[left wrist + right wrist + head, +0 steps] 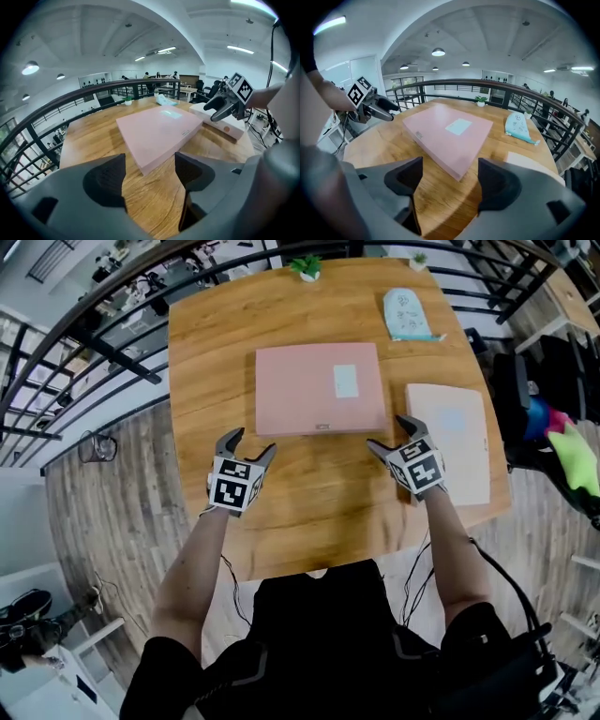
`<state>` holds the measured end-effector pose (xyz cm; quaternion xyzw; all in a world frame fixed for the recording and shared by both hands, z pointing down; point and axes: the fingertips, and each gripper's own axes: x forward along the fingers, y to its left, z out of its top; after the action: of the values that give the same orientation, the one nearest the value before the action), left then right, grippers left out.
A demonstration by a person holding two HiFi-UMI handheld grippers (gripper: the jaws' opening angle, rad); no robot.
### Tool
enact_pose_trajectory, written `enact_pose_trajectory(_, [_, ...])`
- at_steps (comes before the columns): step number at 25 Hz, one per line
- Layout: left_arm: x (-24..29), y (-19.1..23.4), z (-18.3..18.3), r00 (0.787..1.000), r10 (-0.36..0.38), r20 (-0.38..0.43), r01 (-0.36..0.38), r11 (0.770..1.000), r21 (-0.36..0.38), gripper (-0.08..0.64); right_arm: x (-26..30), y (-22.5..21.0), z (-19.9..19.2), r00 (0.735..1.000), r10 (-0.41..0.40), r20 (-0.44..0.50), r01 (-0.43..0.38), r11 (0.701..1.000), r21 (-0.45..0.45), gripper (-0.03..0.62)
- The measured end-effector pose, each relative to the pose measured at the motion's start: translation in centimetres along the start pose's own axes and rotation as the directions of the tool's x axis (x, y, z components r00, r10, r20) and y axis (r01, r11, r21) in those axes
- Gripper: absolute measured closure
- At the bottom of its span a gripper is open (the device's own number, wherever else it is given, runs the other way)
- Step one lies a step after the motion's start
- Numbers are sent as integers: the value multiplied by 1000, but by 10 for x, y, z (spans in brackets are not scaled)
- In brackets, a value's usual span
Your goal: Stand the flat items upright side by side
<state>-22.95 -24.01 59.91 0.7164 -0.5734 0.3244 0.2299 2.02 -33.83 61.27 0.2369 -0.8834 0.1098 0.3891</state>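
A flat pink box (319, 390) with a pale label lies in the middle of the wooden table (216, 352). A flat cream box (455, 442) lies to its right near the table's edge. My left gripper (246, 448) hovers open just short of the pink box's near left corner (140, 166). My right gripper (394, 434) hovers open at the near right corner (459, 174), between the two boxes. Nothing sits between either pair of jaws. In the left gripper view the right gripper (224, 105) shows over the cream box (225, 124); in the right gripper view the left gripper (385, 110) shows at left.
A light blue pouch (407, 315) lies at the table's far right. A small potted plant (307, 268) stands at the far edge. A black railing (103, 343) curves round the table's far side. Bags (562, 442) sit on the floor at right.
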Motion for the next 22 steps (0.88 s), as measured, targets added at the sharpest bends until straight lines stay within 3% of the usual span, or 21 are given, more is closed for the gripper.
enact_pose_trajectory(8, [39,10,-21,995,-2,-102,7,999,44,230,42,-2,-29,981,-1,-196,-12,998,-66,235])
enact_pose_trajectory(15, [60,9,-30,985,-13,-171,31,994,104,229,55,-7,-38,958,-45,-283,12,993,-119,242])
enact_pose_trajectory(22, [68,3,-27,986,-34,-165,54,991,122,230,67,-12,-39,943,-85,-323,37,988,-150,288])
